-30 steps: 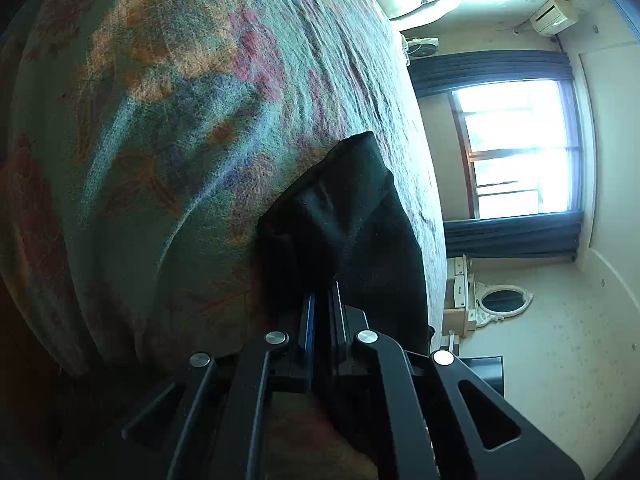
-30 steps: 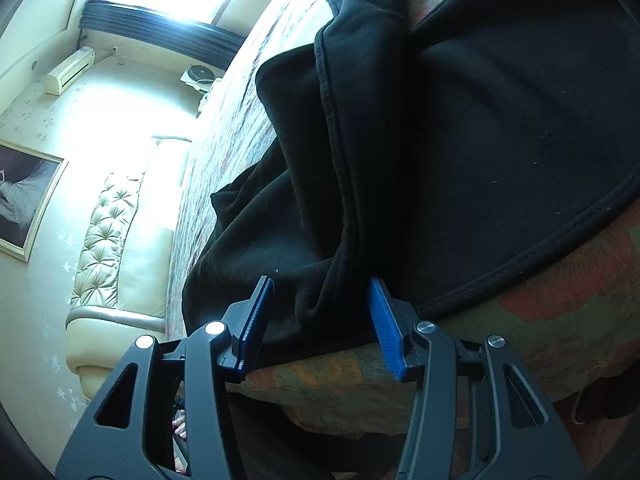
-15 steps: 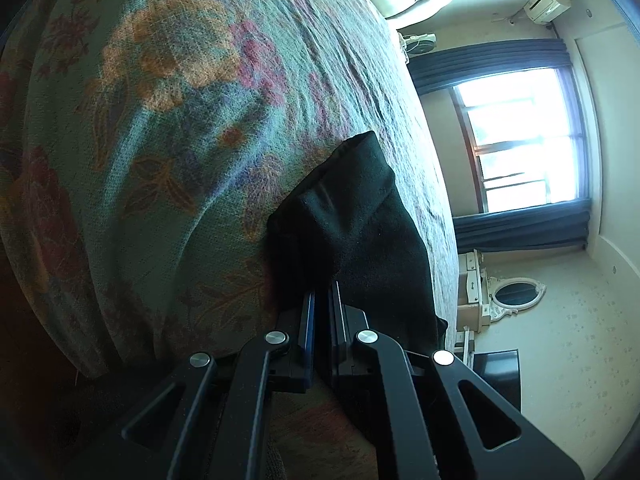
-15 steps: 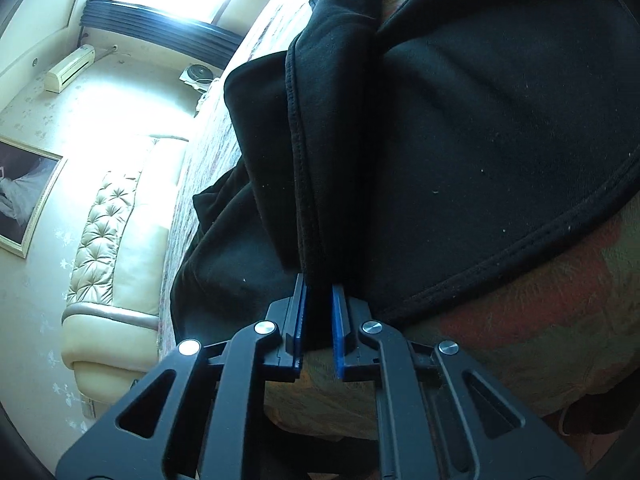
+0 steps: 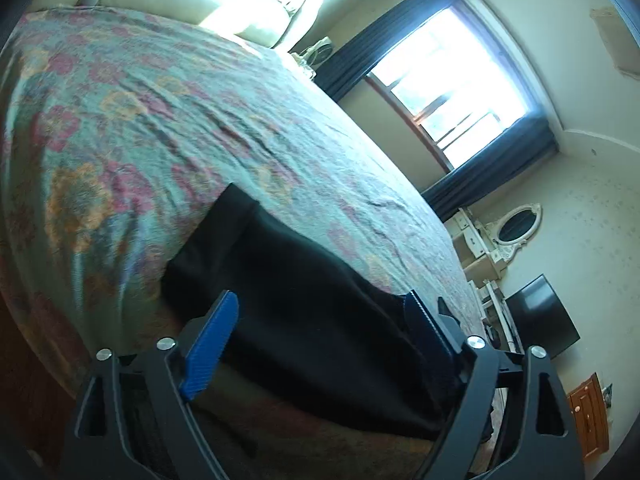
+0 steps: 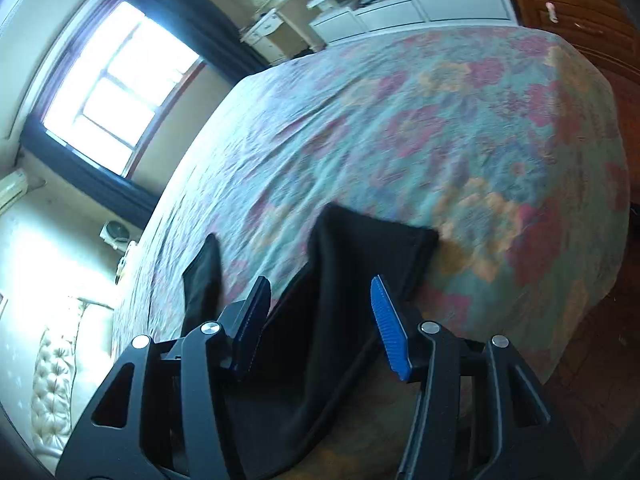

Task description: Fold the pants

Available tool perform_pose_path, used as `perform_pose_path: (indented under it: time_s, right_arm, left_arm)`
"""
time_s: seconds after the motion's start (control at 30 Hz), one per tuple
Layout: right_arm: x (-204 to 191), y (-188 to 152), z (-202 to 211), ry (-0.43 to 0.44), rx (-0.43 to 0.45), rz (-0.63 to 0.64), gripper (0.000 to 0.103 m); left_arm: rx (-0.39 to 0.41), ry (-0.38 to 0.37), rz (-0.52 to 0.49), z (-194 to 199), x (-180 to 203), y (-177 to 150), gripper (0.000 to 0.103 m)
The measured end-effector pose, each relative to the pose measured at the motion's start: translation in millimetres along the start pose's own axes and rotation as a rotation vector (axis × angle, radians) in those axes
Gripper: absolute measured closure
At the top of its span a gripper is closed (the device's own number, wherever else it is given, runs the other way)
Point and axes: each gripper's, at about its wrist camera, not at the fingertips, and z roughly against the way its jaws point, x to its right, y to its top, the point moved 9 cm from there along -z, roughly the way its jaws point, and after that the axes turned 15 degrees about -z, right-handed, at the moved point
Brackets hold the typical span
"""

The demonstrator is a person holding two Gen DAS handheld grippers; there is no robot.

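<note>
Bed (image 5: 200,128) fills both views, covered by a floral spread in teal, red and orange; wrinkled surface.

Black pants (image 5: 304,312) lie on the spread at the near edge of the bed. Left wrist view: one flat dark panel, far corner squared off. Right wrist view: pants (image 6: 352,280) show a folded panel plus a narrow strip off to the left.

Left gripper (image 5: 320,336): fingers wide apart, nothing clamped; cloth lies in the span between the blue pads.

Right gripper (image 6: 320,324): fingers apart, nothing clamped, cloth below the gap. Whether the pads touch the fabric: cannot tell.

No containers in view near the pants.
</note>
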Motion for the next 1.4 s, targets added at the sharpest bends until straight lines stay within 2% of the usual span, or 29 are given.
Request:
perform_pose_path:
  time_s: [0.1, 0.2, 0.27, 0.3, 0.37, 0.4, 0.53, 0.6, 0.7, 0.77, 0.8, 0.83, 0.9, 0.97, 1.0, 1.03, 1.17, 1.2, 1.3, 1.4]
  right_arm:
    - [29.1, 21.3, -21.8, -0.03, -0.016, -0.08, 0.05]
    - [52.7, 17.9, -51.3, -0.026, -0.111, -0.186, 0.05]
    - [61.3, 17.0, -63.0, -0.007, -0.131, -0.243, 0.051]
    - [63.0, 18.9, -66.7, 0.005, -0.129, -0.247, 0.054]
    - [63.5, 23.2, -67.3, 0.012, -0.119, -0.226, 0.095]
    - [61.3, 25.9, -66.4, 0.036, -0.125, -0.208, 0.095]
    - [73.6, 47.1, -43.1, 0.039, -0.061, -0.169, 0.095]
    - [93.9, 48.6, -45.3, 0.01, -0.086, -0.172, 0.095]
    - [105.6, 49.1, -40.4, 0.049, -0.098, -0.198, 0.093]
    - [109.2, 60.6, -28.0, 0.012, -0.027, -0.211, 0.084]
    - [111.9, 71.9, -14.7, -0.038, 0.056, -0.212, 0.08]
    - [107.4, 82.3, -2.4, -0.056, 0.132, -0.198, 0.072]
    - [67.7, 87.7, 11.3, -0.052, 0.203, -0.066, 0.071]
    - [5.0, 68.0, 5.8, -0.013, 0.186, 0.101, 0.058]
    - [-29.7, 51.1, -3.0, 0.014, 0.156, 0.177, 0.042]
    - [-67.4, 27.9, -17.9, 0.039, 0.105, 0.262, 0.034]
    - [-195.5, -89.6, -103.3, 0.106, -0.165, 0.566, 0.034]
    - [-218.6, -121.3, -133.8, 0.094, -0.229, 0.63, 0.034]
    - [-261.5, -185.5, -214.3, -0.015, -0.318, 0.784, 0.034]
    - [-274.9, -222.2, -266.1, -0.174, -0.277, 0.915, 0.034]
  left_arm:
    - [-0.048, -0.052, -0.002, -22.8, 25.4, -1.9, 0.018]
    - [-0.096, -0.092, 0.046, -51.5, 44.5, -10.6, 0.018]
    - [-0.133, -0.099, 0.054, -67.8, 54.5, -18.2, 0.018]
    - [-0.154, -0.099, 0.047, -75.5, 61.0, -23.5, 0.018]
    - [-0.206, -0.105, 0.025, -92.8, 72.2, -36.3, 0.018]
    - [-0.231, -0.098, 0.009, -100.1, 77.2, -43.9, 0.017]
    - [-0.305, -0.036, -0.049, -119.0, 78.6, -72.7, 0.017]
    - [-0.326, -0.018, -0.067, -124.5, 75.1, -80.8, 0.017]
    - [-0.326, -0.009, -0.108, -124.8, 77.5, -82.4, 0.017]
    - [-0.329, -0.005, -0.139, -123.9, 80.1, -82.2, 0.017]
    - [-0.327, -0.006, -0.147, -122.9, 80.4, -82.4, 0.017]
    - [-0.323, -0.007, -0.15, -121.5, 80.8, -83.3, 0.017]
    - [-0.318, -0.011, -0.149, -122.4, 82.8, -83.4, 0.017]
    - [-0.318, -0.009, -0.152, -122.7, 81.9, -84.1, 0.017]
    - [-0.318, -0.006, -0.155, -122.8, 82.1, -84.3, 0.017]
    - [-0.319, -0.004, -0.16, -123.6, 82.2, -84.6, 0.016]
    - [-0.311, -0.004, -0.204, -125.6, 81.9, -89.6, 0.014]
    - [-0.304, -0.003, -0.219, -125.2, 82.9, -90.7, 0.014]
    - [-0.296, 0.007, -0.289, -124.7, 87.2, -95.6, 0.013]
    - [-0.299, 0.014, -0.306, -124.7, 87.9, -97.1, 0.012]
